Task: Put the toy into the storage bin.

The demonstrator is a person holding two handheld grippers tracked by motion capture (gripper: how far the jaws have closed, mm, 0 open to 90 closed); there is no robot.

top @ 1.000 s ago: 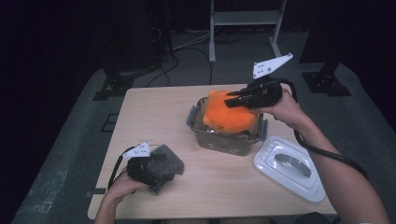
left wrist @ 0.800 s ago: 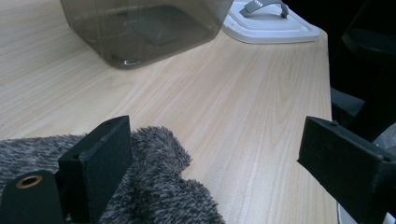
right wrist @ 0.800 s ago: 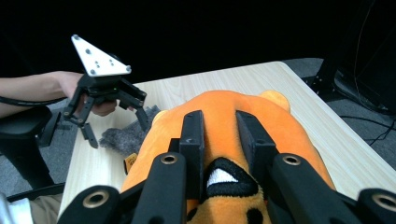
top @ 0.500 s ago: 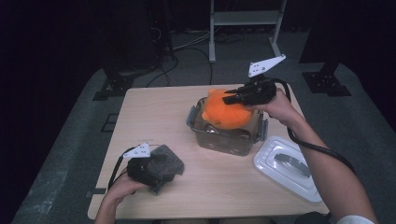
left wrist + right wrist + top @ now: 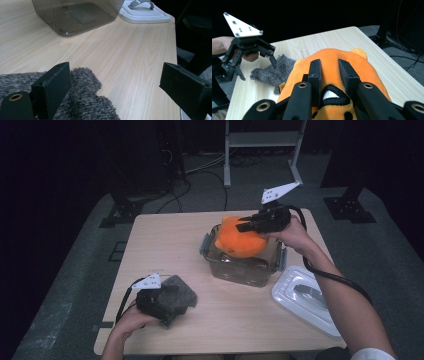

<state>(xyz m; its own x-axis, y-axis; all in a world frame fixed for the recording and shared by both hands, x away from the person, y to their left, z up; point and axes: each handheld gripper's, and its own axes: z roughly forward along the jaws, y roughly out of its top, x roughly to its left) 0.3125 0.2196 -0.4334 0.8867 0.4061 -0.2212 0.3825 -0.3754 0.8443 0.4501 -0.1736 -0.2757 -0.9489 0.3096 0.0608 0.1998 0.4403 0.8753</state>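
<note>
From the high view we see the right gripper [image 5: 245, 226] clamped on an orange plush toy [image 5: 239, 243], which sits in the mouth of a clear plastic container [image 5: 240, 265] near the middle of the wooden table [image 5: 165, 245], with most of its body above the rim. In the right gripper view the two black jaws stand close together and pinch a fold of the toy's orange fabric, with a black and white stitched patch just below them. Whether the toy's underside touches the container floor we cannot tell, as the tinted wall hides it. The container's white lid [image 5: 305, 297] lies flat on the table just beside the container, toward the near right corner, handle up. At the near left of the table, the left gripper [image 5: 172, 296] rests low over a grey fuzzy cloth [image 5: 179, 292]. In the left gripper view its jaws stand wide apart, one jaw over the edge of the cloth and the other out over bare wood, so nothing is pinched between them. The two grippers are well apart from each other.
</note>
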